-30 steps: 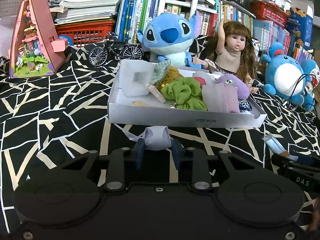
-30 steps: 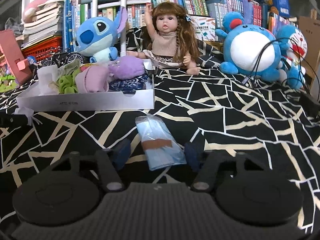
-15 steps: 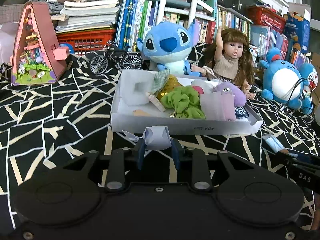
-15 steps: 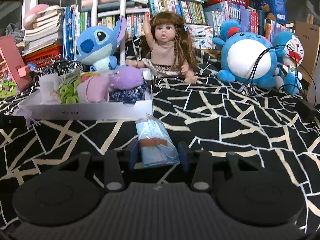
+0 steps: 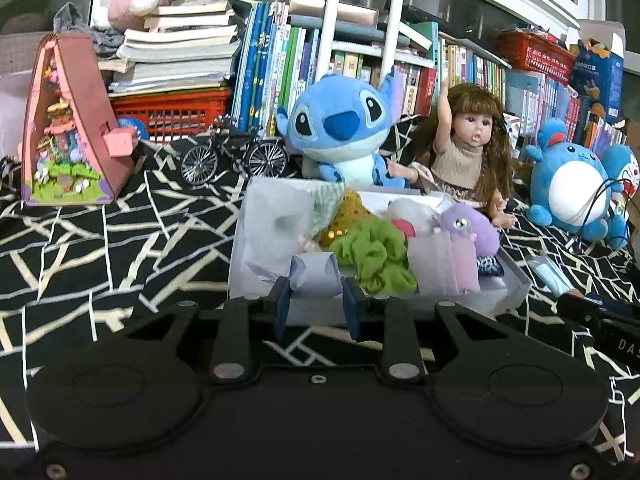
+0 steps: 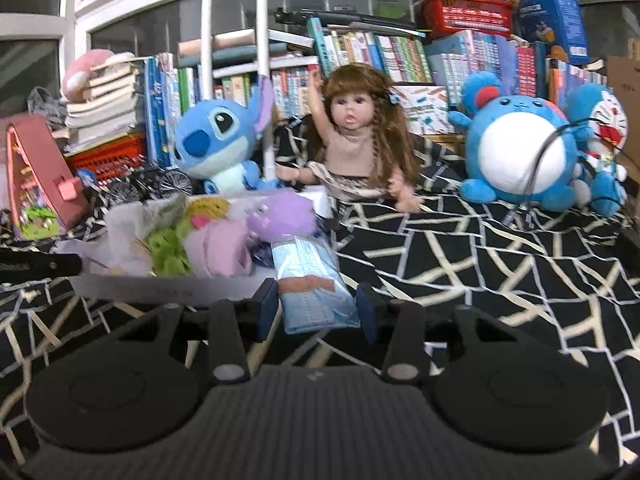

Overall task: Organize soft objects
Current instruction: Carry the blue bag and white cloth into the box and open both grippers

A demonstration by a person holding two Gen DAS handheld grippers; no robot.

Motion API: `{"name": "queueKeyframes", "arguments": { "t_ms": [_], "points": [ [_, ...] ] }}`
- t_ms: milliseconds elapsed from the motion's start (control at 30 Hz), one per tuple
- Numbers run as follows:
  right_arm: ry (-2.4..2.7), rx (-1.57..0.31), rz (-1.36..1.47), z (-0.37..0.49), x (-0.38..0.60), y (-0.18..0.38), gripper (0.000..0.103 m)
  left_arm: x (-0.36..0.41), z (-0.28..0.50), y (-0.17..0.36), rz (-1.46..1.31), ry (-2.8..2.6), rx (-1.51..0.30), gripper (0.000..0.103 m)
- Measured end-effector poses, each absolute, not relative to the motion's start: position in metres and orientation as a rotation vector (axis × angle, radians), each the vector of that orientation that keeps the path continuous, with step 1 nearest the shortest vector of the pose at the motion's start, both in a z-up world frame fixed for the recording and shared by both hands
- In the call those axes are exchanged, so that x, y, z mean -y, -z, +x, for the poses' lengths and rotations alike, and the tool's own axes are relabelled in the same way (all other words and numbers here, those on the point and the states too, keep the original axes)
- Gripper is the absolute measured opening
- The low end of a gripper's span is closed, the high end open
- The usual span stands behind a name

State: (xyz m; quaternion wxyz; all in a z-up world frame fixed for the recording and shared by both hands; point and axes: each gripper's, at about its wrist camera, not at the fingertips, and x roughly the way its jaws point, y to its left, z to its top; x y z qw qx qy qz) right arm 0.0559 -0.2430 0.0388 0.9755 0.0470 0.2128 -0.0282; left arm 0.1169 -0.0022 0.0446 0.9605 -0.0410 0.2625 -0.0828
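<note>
Lavender cloth bundle (image 5: 315, 277) pinched in left fingers (image 5: 282, 307); mask packet (image 6: 314, 285) in right fingers (image 6: 266, 307)

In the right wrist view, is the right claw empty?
No: the right claw is shut on a pale blue packet with a brown band, held between its fingers in front of the white tray.

Left matte-black plastic two-finger gripper (image 5: 316, 306): dark blue finger pads (image 5: 281, 307), silver pivot screws, two round housings. Right matte-black ribbed-bodied gripper (image 6: 316, 312): identical build.
</note>
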Motion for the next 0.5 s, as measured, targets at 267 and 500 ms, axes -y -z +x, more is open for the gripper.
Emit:
{"name": "queueKeyframes", "arguments": {
  "t_ms": [267,500],
  "points": [
    [-0.012,-0.422,0.105,0.092,0.23,-0.056,0.048,0.015,0.146,-0.051,-0.036,0.17,-0.538,0.027],
    [-0.047,-0.447,0.115,0.124,0.215,-0.058,0.048,0.021,0.172,-0.052,-0.043,0.173,-0.548,0.027]
  ]
}}
